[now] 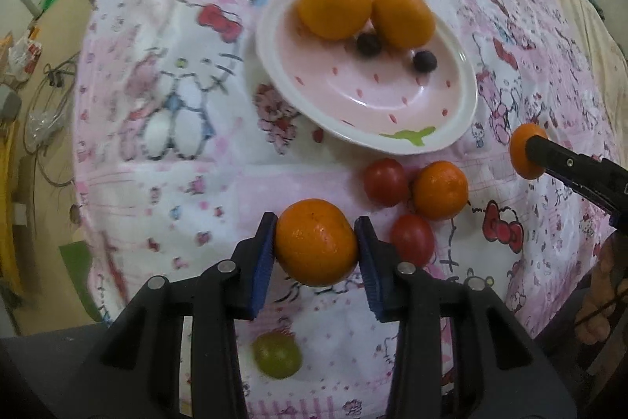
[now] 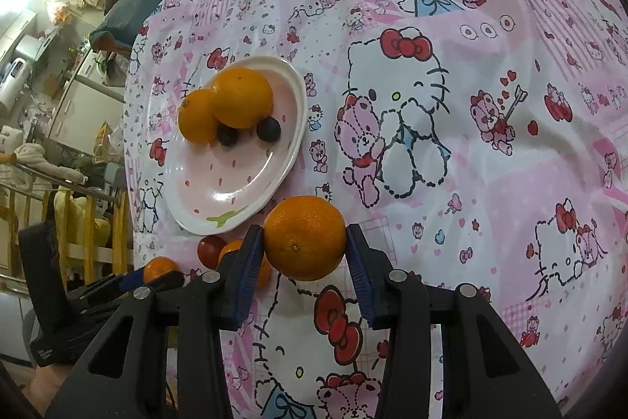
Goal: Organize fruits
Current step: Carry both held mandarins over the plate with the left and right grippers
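My left gripper (image 1: 317, 246) is shut on an orange mandarin (image 1: 316, 242), held above the tablecloth in front of the pink plate (image 1: 392, 140). My right gripper (image 2: 302, 246) is shut on another mandarin (image 2: 305, 237); it also shows at the right of the left wrist view (image 1: 524, 152). The plate (image 2: 188, 214) holds two mandarins (image 1: 333, 6) (image 1: 403, 16) and two dark blueberries (image 1: 368, 44) (image 1: 424, 61). On the cloth lie a mandarin (image 1: 439, 189), two red tomatoes (image 1: 385, 181) (image 1: 412, 239) and a green grape (image 1: 276, 354).
The round table wears a pink cartoon-cat tablecloth (image 2: 471, 144). Its edge drops off at the left, where a cluttered floor with cables (image 1: 47, 105) shows. A wooden railing (image 2: 70, 222) and furniture stand beyond the table in the right wrist view.
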